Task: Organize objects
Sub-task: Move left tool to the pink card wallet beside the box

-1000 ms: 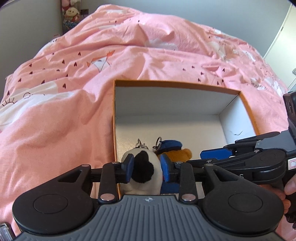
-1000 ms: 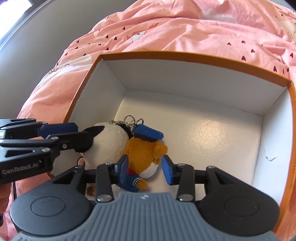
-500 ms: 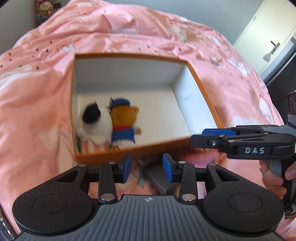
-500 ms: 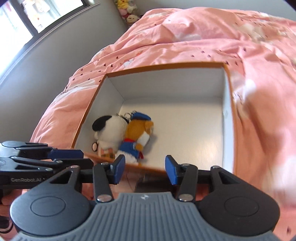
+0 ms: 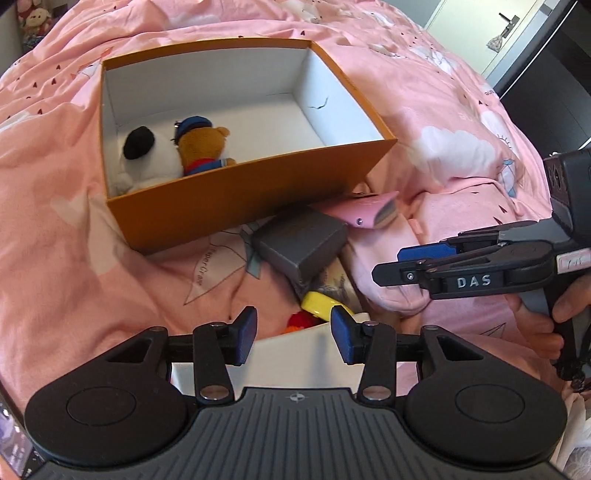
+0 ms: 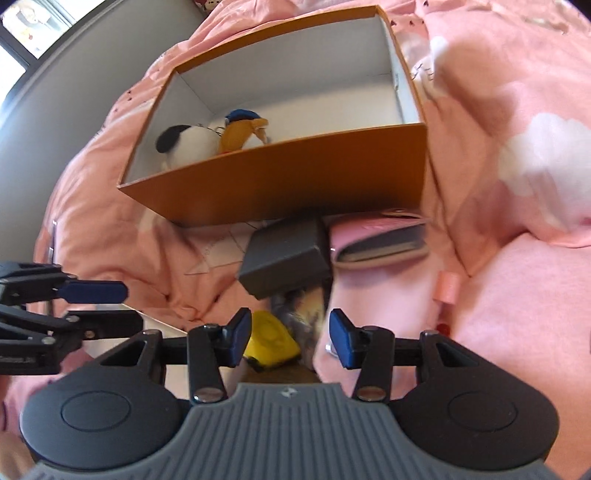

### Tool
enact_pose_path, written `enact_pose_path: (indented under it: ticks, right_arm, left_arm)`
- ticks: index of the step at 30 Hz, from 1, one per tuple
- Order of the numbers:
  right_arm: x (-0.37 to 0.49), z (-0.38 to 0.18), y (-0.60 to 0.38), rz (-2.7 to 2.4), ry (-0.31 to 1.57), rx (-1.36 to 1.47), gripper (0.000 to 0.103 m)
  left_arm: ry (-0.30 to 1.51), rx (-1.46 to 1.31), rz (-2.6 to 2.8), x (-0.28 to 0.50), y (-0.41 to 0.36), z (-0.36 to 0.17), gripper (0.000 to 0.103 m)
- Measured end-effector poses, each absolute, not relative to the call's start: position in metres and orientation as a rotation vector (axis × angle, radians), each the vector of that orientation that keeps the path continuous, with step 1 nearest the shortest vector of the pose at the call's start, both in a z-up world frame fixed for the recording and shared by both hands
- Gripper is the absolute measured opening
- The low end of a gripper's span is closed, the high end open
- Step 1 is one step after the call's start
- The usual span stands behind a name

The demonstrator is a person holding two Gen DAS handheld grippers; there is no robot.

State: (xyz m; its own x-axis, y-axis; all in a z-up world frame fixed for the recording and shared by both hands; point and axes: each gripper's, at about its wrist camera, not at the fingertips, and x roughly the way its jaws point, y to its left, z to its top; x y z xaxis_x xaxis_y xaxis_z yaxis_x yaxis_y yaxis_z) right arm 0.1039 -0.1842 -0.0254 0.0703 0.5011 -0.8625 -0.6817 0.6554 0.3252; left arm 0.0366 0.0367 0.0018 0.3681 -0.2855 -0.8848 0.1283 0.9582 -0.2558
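An orange box [image 5: 236, 192] [image 6: 295, 173] with white inside sits on the pink bed. In its left near corner lie a white plush with a black ear [image 5: 147, 158] [image 6: 188, 144] and a brown bear plush in a blue cap [image 5: 201, 142] [image 6: 240, 131]. In front of the box lie a grey box [image 5: 301, 242] [image 6: 286, 254], a pink wallet [image 5: 364, 214] [image 6: 380, 240] and a yellow object [image 5: 319, 306] [image 6: 271, 341]. My left gripper [image 5: 293, 334] is open and empty above the yellow object. My right gripper [image 6: 290, 338] is open and empty, over the yellow object.
The pink duvet [image 5: 55, 221] is rumpled, with a fold [image 6: 517, 295] at the right. A white object [image 5: 306, 354] lies just under my left gripper. A door [image 5: 509, 33] stands at the far right. Soft toys [image 5: 31, 22] sit in the far left corner.
Both grippers have let go of the plush toys, which stay in the box, and have drawn back out of it to the pile of objects in front.
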Motion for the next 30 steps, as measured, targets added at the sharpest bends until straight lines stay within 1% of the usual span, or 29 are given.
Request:
enact_pose_path:
  ticks: [4, 8, 14, 18, 25, 26, 27, 30]
  right_arm:
    - [0.104, -0.025, -0.195, 0.831, 1.169, -0.212, 0.05]
    - [0.117, -0.031, -0.208, 0.77, 1.198, -0.195, 0.049]
    - [0.128, -0.037, -0.218, 0.748, 1.224, -0.16, 0.046]
    - [0.135, -0.033, -0.221, 0.712, 1.192, -0.19, 0.046]
    - [0.148, -0.052, -0.218, 0.71, 1.233, -0.216, 0.044]
    - [0.149, -0.053, -0.217, 0.711, 1.233, -0.219, 0.043]
    - [0.151, -0.054, -0.215, 0.714, 1.229, -0.229, 0.037]
    - [0.157, -0.058, -0.21, 0.727, 1.231, -0.247, 0.029]
  left_arm:
    - [1.148, -0.184, -0.274, 0.044, 0.031, -0.002, 0.051]
    - [1.136, -0.194, -0.295, 0.054, 0.022, -0.004, 0.051]
    - [1.146, -0.18, -0.329, 0.065, 0.005, -0.009, 0.051]
    - [1.157, -0.177, -0.34, 0.07, -0.002, -0.012, 0.051]
    - [1.153, -0.166, -0.36, 0.083, -0.013, -0.015, 0.051]
    - [1.154, -0.156, -0.369, 0.085, -0.016, -0.016, 0.051]
    - [1.155, -0.146, -0.378, 0.087, -0.019, -0.018, 0.051]
    - [1.152, -0.098, -0.392, 0.094, -0.03, -0.022, 0.05]
